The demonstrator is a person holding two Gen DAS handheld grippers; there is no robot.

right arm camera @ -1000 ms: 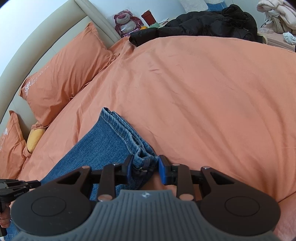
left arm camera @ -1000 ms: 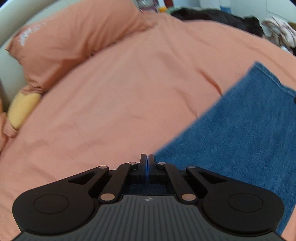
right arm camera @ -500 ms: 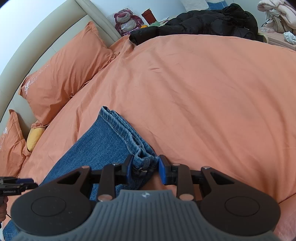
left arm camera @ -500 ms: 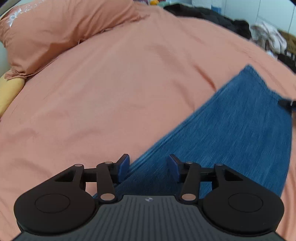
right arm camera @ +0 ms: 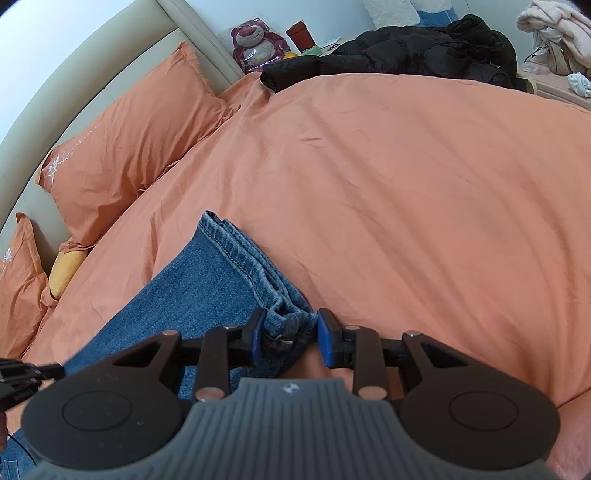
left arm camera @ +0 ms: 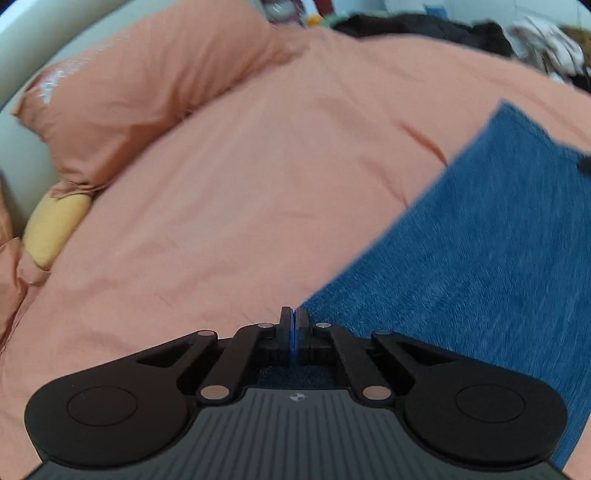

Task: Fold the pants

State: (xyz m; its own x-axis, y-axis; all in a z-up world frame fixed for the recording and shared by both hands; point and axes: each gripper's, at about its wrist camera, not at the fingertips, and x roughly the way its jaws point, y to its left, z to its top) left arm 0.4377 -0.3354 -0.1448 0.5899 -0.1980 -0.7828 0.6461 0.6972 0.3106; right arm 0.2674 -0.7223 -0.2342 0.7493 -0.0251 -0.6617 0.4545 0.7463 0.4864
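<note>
While an orange duvet (right arm camera: pixel 406 192) covers the whole bed, matching orange pillows (right arm camera: pixel 125 147) lean against a cream padded headboard (right arm camera: pixel 92 70) at the far left, and a yellow cushion (right arm camera: pixel 66 269) is wedged below them. Beyond the far edge of the bed lie a black puffer jacket (right arm camera: pixel 406 55), a pink plush bear in a clear wrapper (right arm camera: pixel 258 40) and a dark red cup (right arm camera: pixel 299 35), whose contents cannot be seen. A heap of pale clothing (right arm camera: pixel 554 33) sits at the far right.

Across the duvet lie the blue jeans (right arm camera: pixel 207 291), spread flat with the stitched hems of the legs stacked at the end nearest the right gripper (right arm camera: pixel 289 332). Its blue-padded fingers stand apart, one on each side of the bunched hem corner; the left pad touches the denim, while the right pad sits just beside it with no grip visible.

From the left wrist view the jeans (left arm camera: pixel 480 258) fill the right side, blurred, their straight edge running diagonally over the duvet (left arm camera: pixel 258 166). The left gripper (left arm camera: pixel 294 332) has its fingers pressed together at that edge; denim shows directly beneath them, though whether fabric is pinched between the pads cannot be told. A pillow (left arm camera: pixel 140 92) and the yellow cushion (left arm camera: pixel 55 229) appear at the left.
</note>
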